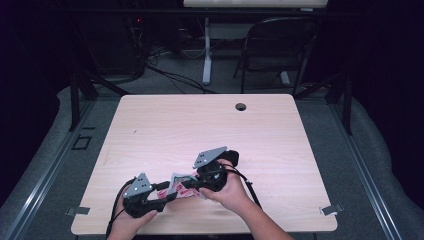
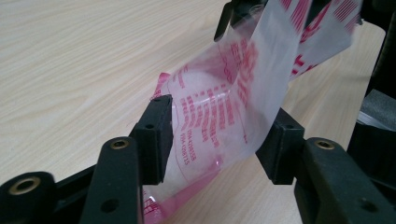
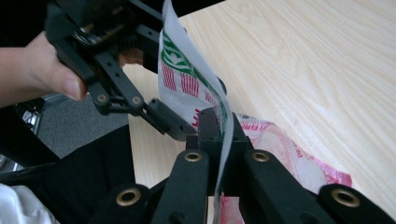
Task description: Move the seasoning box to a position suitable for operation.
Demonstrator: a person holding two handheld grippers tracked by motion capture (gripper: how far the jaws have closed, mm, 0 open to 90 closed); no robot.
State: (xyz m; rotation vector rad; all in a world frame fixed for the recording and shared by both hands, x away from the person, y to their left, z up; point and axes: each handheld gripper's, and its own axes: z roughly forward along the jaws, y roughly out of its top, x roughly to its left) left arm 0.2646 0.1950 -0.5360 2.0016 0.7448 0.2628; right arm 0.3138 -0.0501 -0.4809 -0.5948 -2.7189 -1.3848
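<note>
R gripper [image 3: 218,135] jaws clamped on plastic bag [image 3: 187,88] edge.

The bag [image 2: 224,107] is thin, glossy clear plastic film, printed in red and pink, with green print seen in the right gripper view. The table [image 1: 200,125] has a smooth, matt, pale wood-grain top. The left gripper [image 2: 217,137] is matt black plastic with brass-coloured rivets, like the right gripper [image 3: 219,135]. Each carries a dull grey plate [image 1: 209,156].

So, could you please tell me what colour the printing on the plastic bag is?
Mostly red-pink lettering on the clear plastic bag, clearest in the left gripper view; the right gripper view adds some green.
</note>
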